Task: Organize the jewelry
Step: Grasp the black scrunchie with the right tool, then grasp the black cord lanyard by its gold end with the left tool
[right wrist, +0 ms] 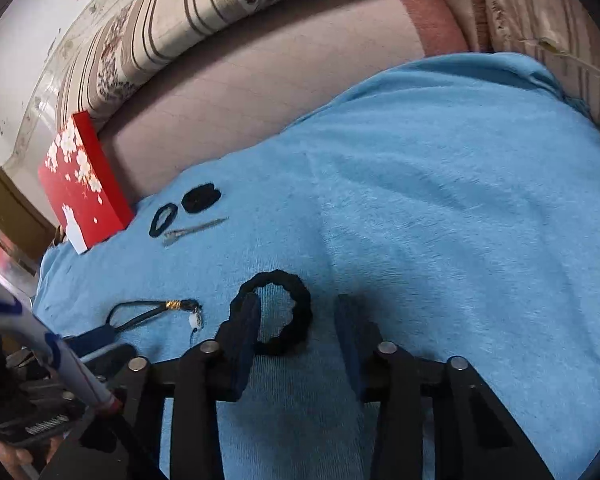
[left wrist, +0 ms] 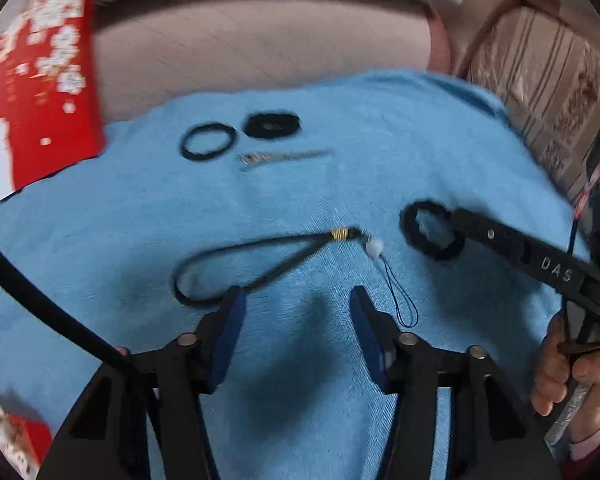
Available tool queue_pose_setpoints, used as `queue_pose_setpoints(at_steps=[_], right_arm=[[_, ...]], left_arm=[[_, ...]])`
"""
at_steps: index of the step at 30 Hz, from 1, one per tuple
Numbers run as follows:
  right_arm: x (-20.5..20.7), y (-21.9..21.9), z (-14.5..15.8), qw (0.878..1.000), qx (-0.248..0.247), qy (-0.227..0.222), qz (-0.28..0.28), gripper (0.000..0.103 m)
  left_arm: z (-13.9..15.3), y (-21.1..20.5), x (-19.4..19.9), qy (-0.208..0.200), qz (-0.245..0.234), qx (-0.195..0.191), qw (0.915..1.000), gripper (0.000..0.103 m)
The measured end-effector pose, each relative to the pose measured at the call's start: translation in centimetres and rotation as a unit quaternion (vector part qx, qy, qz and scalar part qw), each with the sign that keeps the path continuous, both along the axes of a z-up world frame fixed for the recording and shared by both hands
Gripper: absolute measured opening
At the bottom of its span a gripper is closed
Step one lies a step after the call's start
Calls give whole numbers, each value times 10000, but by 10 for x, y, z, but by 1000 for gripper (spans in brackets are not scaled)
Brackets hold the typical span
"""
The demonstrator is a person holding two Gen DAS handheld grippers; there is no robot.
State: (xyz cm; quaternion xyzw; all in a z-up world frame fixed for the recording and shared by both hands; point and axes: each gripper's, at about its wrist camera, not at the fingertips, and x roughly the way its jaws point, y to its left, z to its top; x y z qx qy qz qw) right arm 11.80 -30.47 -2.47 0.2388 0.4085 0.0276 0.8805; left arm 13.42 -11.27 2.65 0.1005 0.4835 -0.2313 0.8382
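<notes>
3 black hair ties lay on the fuzzy blue towel [right wrist: 440,200]: 1 thin ring [left wrist: 208,141] and 1 fat scrunchie [left wrist: 272,125] at 12 o'clock, 1 bumpy scrunchie [right wrist: 278,312] beside the spread right gripper [right wrist: 296,320]. The left gripper [left wrist: 298,300] was spread too.

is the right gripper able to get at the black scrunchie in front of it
Probably yes: the right gripper is open, the black scrunchie lies flat on the blue towel at its left finger, and nothing covers it.
</notes>
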Motion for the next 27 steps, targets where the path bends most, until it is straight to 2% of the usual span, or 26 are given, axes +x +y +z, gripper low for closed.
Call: queue_pose_setpoints(at_steps=[2,4,5,6,8,15,19,21,23,25,27], right_arm=[[2,7,-3,9997,-220,14,76,38],[2,13,-2,9990,-438,9,129,36],[2,16,-2,9985,-533,18,140,30],[2,16,-2,9983,-556,53,146,15],[0,15,-3,9985,-522,71,123,12],[-15,35,7,9986,-338,138,387,9],[-31,48,20,9978,-408,113,519,9],[-37,48,27,9978,-415,95,508,9],[-40,43,31,9982,-354,103,470,9],[-40,34,31,9987,-266,135,408,10],[-38,26,29,9991,-222,199,316,10]], left_arm=[[-11,-6,-1,13,-7,200,9998,29],[-15,-6,-5,-95,130,233,9996,20],[-15,-5,-7,-75,169,197,9996,1],[-15,-3,-7,31,229,137,9996,0],[-12,1,-11,128,318,50,9994,0],[5,27,-47,308,315,-142,9989,0],[21,34,-51,33,287,-68,9996,0],[29,30,-42,-203,307,-23,9993,8],[35,21,-30,-397,219,11,9990,47],[38,3,-19,-675,-6,140,9976,58],[35,-14,-11,-719,-270,296,9966,59]])
